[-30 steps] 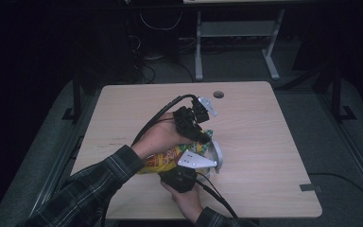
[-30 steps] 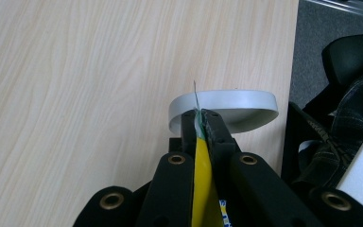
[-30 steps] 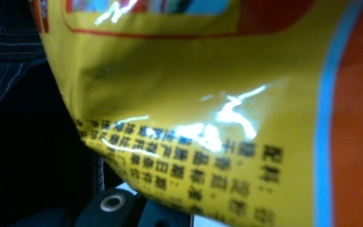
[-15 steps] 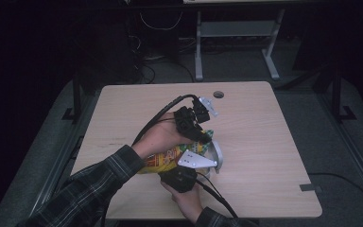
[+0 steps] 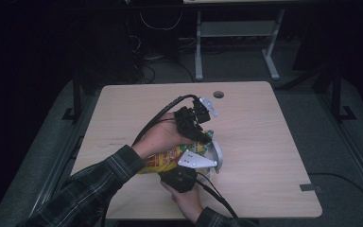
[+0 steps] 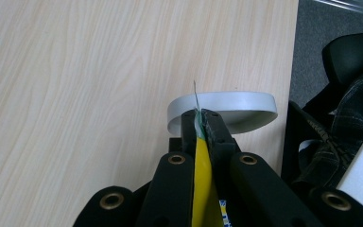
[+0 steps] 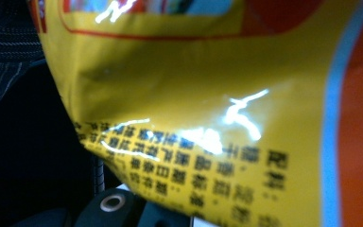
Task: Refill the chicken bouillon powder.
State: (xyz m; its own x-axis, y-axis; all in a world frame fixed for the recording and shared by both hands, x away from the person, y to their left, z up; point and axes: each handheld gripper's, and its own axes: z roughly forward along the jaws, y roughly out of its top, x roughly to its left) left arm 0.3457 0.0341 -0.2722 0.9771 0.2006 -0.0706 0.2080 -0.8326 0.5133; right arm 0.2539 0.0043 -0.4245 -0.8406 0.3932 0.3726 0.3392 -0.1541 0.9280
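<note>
Overhead, pale wooden table point(image 5: 264, 142), dark room.

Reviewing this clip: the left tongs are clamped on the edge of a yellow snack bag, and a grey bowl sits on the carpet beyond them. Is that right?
Not quite. The left tongs are indeed clamped on the yellow snack bag, but the grey bowl sits on the wooden table, not on the carpet. The left gripper view shows the bowl resting on the tabletop just beyond the jaw tips.
</note>
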